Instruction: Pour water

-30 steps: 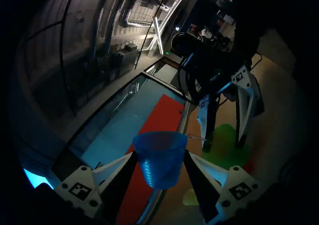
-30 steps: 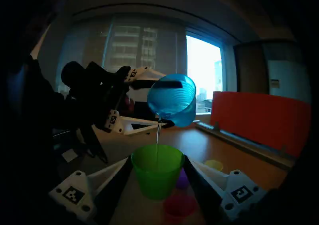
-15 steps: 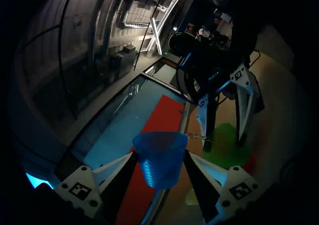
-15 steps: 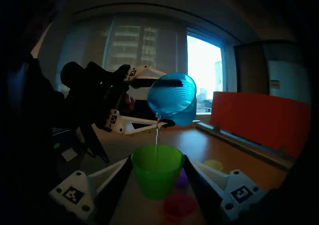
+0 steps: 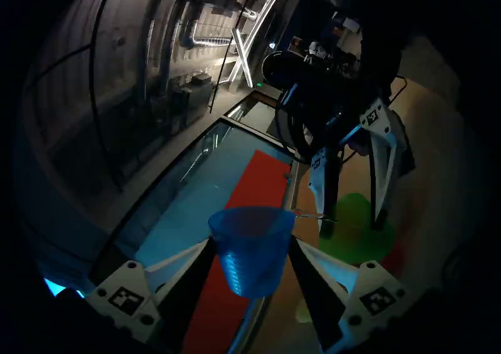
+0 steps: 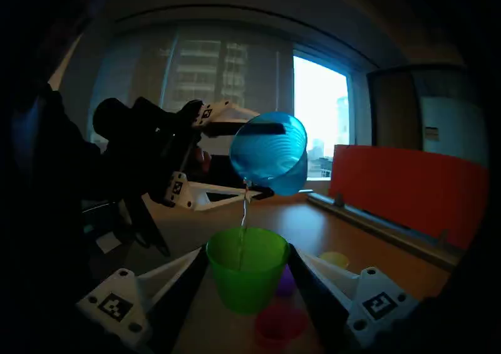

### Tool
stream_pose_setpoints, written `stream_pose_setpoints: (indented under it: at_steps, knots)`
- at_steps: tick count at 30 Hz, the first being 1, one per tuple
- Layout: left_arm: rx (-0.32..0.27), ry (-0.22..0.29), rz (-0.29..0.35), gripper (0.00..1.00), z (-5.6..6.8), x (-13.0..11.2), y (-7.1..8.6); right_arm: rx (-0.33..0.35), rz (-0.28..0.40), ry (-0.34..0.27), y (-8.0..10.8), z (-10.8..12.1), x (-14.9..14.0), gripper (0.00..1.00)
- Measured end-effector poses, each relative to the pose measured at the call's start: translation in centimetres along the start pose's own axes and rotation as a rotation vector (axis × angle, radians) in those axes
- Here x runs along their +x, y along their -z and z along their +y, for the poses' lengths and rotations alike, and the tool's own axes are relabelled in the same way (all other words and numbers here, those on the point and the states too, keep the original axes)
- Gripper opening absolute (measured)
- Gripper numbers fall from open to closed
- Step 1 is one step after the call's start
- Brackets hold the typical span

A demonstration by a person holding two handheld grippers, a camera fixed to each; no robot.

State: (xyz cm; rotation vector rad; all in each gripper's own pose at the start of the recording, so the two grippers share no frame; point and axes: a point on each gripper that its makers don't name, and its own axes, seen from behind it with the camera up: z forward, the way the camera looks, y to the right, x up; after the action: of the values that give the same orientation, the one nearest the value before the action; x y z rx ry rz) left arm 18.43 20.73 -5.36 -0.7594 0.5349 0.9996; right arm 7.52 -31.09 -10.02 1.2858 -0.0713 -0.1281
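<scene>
The tilted cup (image 6: pixel 269 153) hangs above the upright cup (image 6: pixel 247 269), small cups (image 6: pixel 282 321) behind.

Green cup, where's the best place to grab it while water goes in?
Grip the green cup by its side walls below the rim, one finger each side, coming in level, as the right gripper does. It stands upright, and its open mouth must stay free for the water.

Open tabletop (image 6: pixel 313 225) toward the red partition (image 6: pixel 407 188); yellow cup (image 6: pixel 335 259), purple cup (image 6: pixel 286 285), pink cup (image 6: pixel 280 324) close beneath the green cup (image 6: pixel 247 275).
</scene>
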Motion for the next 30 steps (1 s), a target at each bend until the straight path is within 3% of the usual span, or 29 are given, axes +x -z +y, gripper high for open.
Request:
stream_pose_setpoints:
  at_steps: [30]
  knots:
    - [-0.009,-0.063,-0.001,0.82,0.26,-0.04,-0.07,0.001,-0.001,0.003,0.01,-0.11,-0.05,0.92]
